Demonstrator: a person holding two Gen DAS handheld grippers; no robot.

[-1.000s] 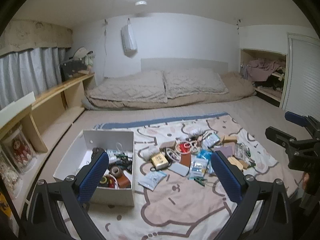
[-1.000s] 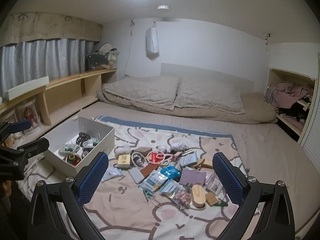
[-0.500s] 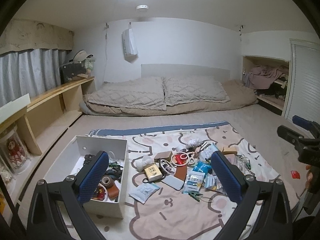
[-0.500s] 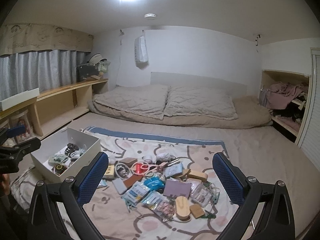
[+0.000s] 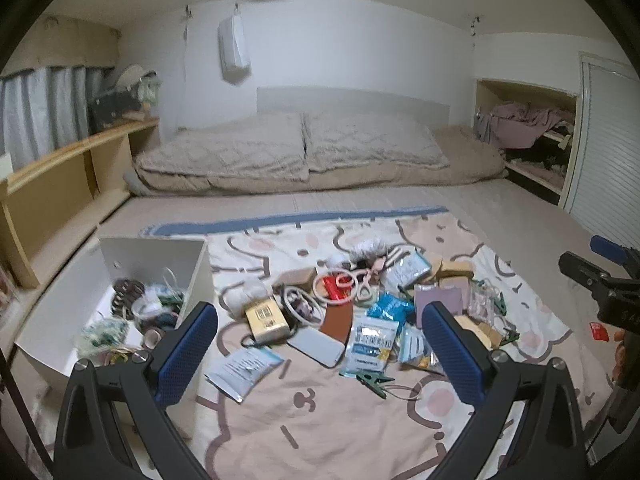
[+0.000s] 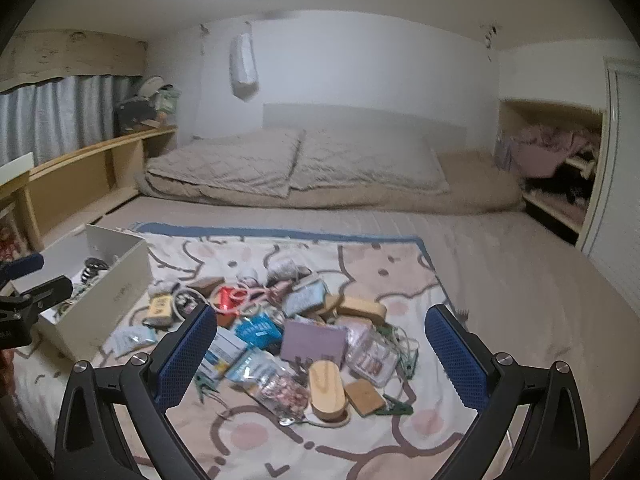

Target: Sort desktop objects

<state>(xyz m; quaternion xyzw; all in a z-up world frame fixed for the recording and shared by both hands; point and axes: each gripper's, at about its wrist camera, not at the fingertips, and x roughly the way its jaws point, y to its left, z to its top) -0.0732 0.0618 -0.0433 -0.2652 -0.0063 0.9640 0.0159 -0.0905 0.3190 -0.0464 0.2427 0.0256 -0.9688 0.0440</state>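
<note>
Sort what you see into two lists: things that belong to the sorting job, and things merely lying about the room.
Job: white box, yellow box, pink scissors, green clip, purple pouch, blanket.

Lying about: pillows, curtain, clothes in the alcove.

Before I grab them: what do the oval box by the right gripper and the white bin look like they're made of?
Oval box: probably wood or bamboo, matte, with a tan lid showing faint lengthwise grain. White bin: flat, thin, stiff walls with sharp corners and a small hole in the back wall, a smooth matte white; painted board or plastic, I cannot tell which.
</note>
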